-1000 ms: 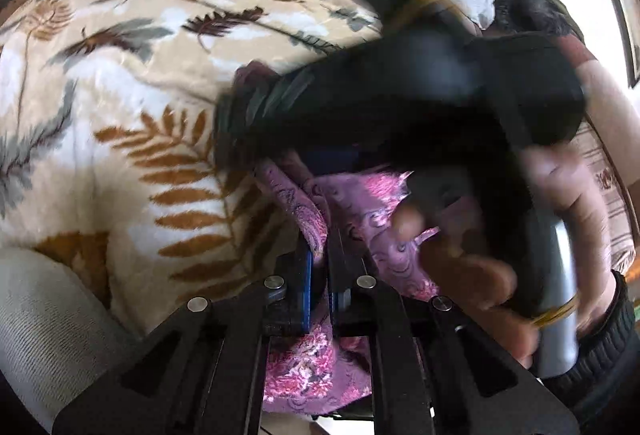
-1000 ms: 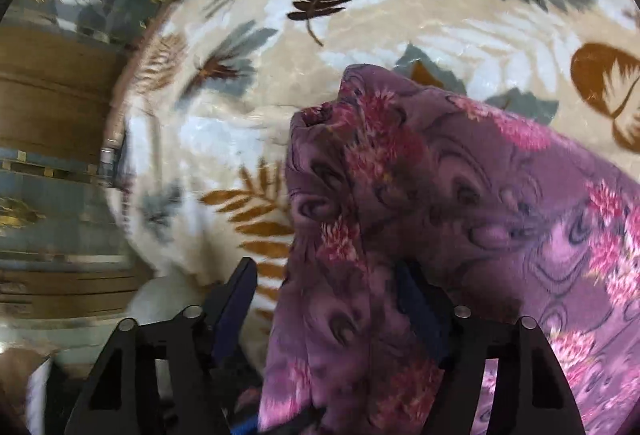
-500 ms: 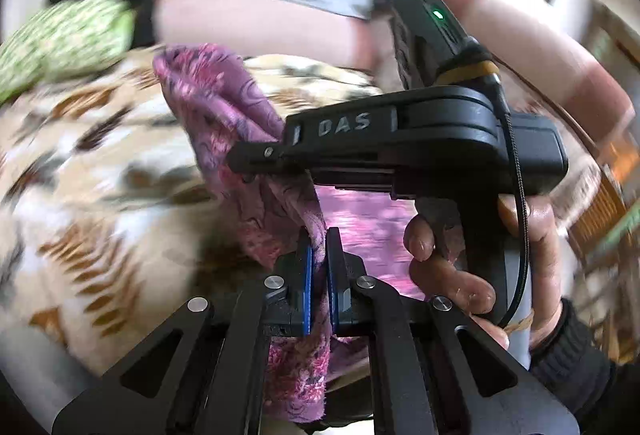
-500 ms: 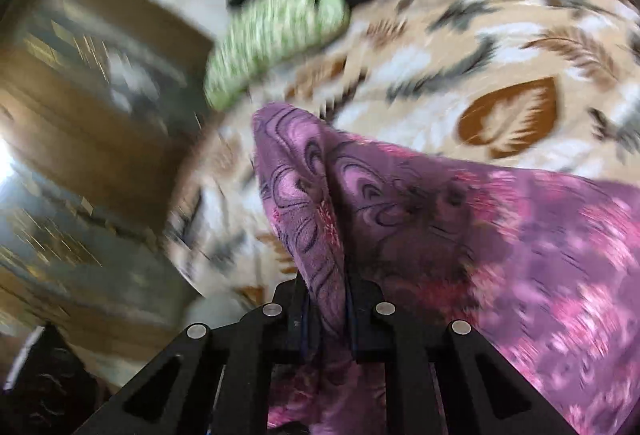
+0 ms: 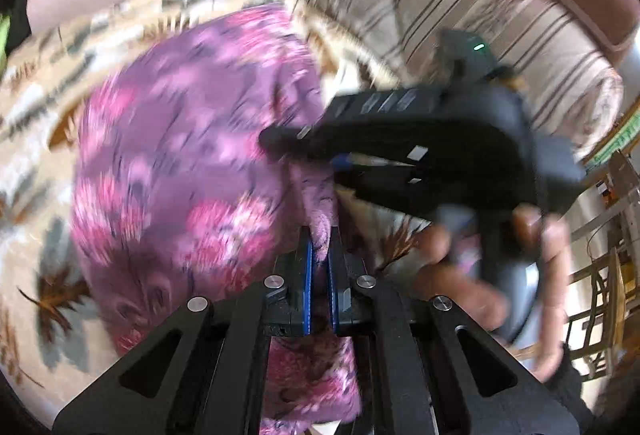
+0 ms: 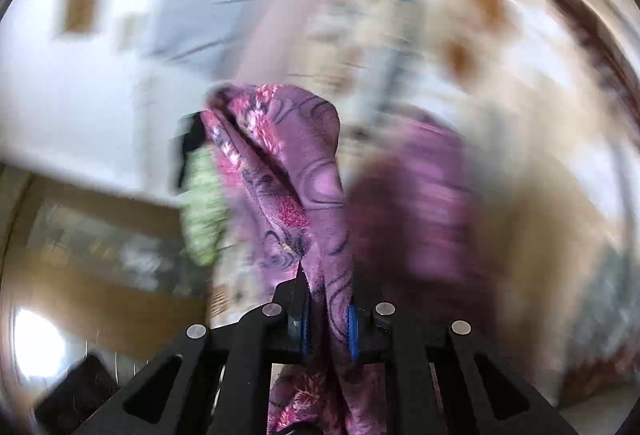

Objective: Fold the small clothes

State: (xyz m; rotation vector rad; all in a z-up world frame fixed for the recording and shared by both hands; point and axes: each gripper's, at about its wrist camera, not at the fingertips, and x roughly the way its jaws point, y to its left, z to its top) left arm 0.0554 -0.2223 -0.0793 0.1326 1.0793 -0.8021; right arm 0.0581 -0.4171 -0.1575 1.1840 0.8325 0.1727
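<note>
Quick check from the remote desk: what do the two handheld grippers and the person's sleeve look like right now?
Both are matte black frames with silver bolt heads and blue pads: left gripper, right gripper. In the left wrist view the right gripper shows as a black pistol-grip body with pale lettering on its side, a green indicator light on top and a thin black cable. The cuff is dark.

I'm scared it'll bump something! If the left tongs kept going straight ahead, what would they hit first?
Probably the purple flowery cloth that the left tongs already pinch; it bunches right in front. The leaf-print blanket lies behind it, though blur makes depth unclear.
</note>
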